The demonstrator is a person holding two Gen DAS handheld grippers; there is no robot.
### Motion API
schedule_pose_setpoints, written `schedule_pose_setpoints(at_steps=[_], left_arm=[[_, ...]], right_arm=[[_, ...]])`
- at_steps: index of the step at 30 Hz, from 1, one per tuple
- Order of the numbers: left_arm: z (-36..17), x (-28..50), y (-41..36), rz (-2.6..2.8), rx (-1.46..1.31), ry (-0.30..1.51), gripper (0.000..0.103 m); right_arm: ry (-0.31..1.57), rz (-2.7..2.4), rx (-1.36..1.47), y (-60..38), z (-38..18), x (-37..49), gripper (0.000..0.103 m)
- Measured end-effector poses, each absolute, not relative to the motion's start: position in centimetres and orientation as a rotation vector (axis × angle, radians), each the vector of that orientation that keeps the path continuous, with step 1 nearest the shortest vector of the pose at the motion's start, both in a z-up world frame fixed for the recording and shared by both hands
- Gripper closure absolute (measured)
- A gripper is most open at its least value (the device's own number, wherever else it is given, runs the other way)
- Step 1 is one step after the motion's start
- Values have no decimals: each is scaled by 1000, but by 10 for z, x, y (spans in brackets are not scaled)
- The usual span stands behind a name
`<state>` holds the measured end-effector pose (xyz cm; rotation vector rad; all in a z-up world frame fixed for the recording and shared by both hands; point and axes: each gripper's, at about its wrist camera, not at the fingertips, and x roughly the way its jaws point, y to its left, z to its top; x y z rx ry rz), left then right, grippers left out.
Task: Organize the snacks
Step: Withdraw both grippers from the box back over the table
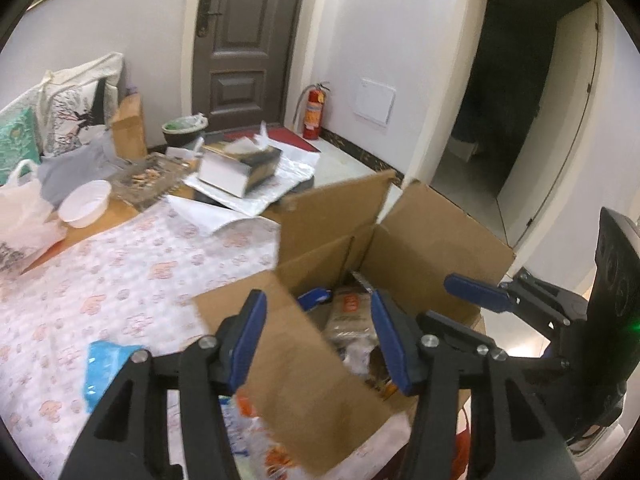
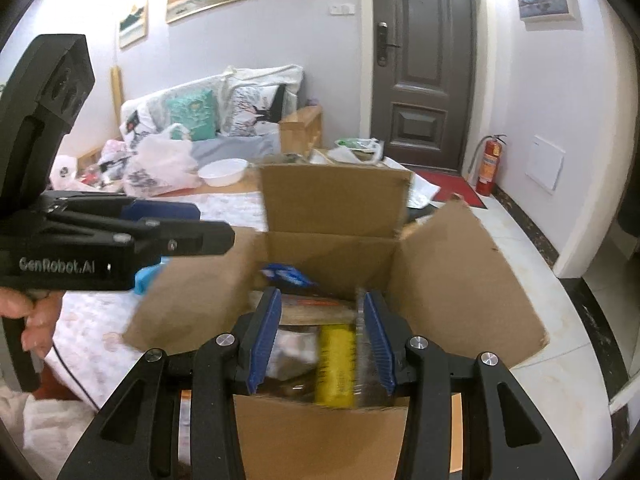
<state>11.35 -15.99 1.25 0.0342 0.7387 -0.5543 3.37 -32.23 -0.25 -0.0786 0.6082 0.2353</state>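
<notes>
the left gripper (image 1: 320,316) fills the bottom of its own view, its blue-padded fingers spread wide apart with nothing between them, hanging over the near-left flap of an open cardboard box (image 1: 436,240). in the right wrist view the right gripper (image 2: 322,316) is likewise parted and holds nothing, poised just above the box's (image 2: 452,264) open top, its pads framing the contents. the box stands at the edge of a table covered with a pale floral cloth (image 1: 120,276), all four flaps folded outward. inside it lie the snacks: a blue packet (image 2: 286,274) toward the far wall, a yellow packet (image 2: 336,364) standing between the right pads in that view, and a tan wrapped pack (image 1: 350,308); the rest of the pile is too blurred to name, possibly clear-wrapped bags. more snacks lie outside the box on the cloth, a bright blue bag (image 1: 106,364) just left of the left gripper and an orange-and-white bag (image 1: 256,432) partly under the near flap. further back on the table are a white bowl (image 1: 85,202), a white plastic bag (image 1: 24,208) and a tissue box (image 1: 240,166). a red fire extinguisher (image 1: 314,110) stands on the floor beside a dark door (image 1: 248,40).
</notes>
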Motion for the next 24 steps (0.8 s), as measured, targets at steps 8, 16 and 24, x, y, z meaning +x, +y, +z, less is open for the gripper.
schedule_pose_setpoints(at_steps=[8,16,24], left_arm=[[15,77,-91,-481,15,691,49],[-20,53,-36,-442,14,709,48],[-73,42,-12,-478,-31,760,48]], right_arm=[[588,358,-68,-267,8,5,65],[625,449,-8,-207,-14,-21,65],[709,371,70,-186,-67,-23,61]])
